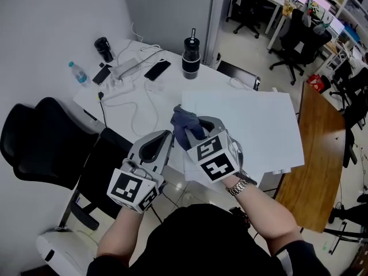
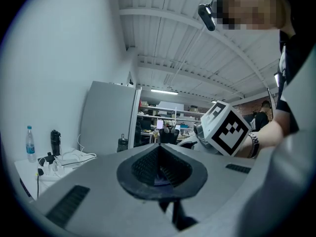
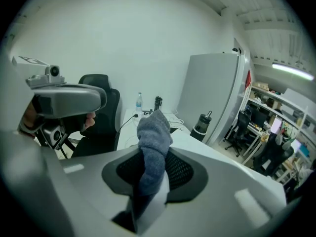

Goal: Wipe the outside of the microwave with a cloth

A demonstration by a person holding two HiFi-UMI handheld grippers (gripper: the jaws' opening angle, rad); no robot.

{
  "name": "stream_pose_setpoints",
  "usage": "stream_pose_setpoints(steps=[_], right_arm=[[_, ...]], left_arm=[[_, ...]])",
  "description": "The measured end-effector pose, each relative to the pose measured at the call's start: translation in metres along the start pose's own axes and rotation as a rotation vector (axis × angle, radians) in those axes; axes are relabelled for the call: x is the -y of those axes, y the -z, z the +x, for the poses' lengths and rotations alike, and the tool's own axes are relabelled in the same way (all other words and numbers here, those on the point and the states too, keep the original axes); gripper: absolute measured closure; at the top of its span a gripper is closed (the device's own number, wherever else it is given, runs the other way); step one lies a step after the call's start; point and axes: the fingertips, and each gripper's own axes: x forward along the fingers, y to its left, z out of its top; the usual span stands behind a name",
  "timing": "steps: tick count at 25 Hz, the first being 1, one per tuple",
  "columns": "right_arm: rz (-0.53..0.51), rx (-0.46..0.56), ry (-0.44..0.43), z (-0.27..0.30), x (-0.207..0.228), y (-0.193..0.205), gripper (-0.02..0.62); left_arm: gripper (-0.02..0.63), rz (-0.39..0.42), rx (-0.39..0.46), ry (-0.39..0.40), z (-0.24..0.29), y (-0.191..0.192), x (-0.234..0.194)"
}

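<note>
Light is bright and even in all views, and shadows are soft. Both gripper views bend strongly at the edges and end in dark round corners. A ceiling lamp [image 3: 292, 71] glares a little; the cloth [image 3: 150, 147] close to the lens seems slightly unsharp.

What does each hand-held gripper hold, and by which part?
Right hand-held gripper: the grey-blue cloth, pinched below its bunched end. Left hand-held gripper: shut, empty.
</note>
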Motion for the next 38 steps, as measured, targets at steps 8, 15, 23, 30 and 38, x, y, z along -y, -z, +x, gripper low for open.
stream_pose_setpoints(steps=[8,15,23,30,38], right_arm=[[0.004,-0.016,0.034,-0.003,0.015,0.009,0.486],[0.023,-0.020,0.077,-0.014,0.036,0.022,0.486],[0.048,-0.026,0.115,-0.032,0.062,0.041,0.486],[0.080,-0.020,0.132,-0.053,0.088,0.062,0.486],[0.109,-0.017,0.150,-0.079,0.120,0.088,0.486]], left_arm=[[0.601,0.003,0.000,0.028,0.009,0.001,0.003],[0.601,0.033,0.001,0.047,0.016,-0.003,0.014],[0.601,0.056,0.000,0.069,0.026,-0.010,0.036],[0.601,0.082,0.001,0.089,0.041,-0.019,0.066],[0.601,0.100,-0.008,0.095,0.059,-0.023,0.101]])
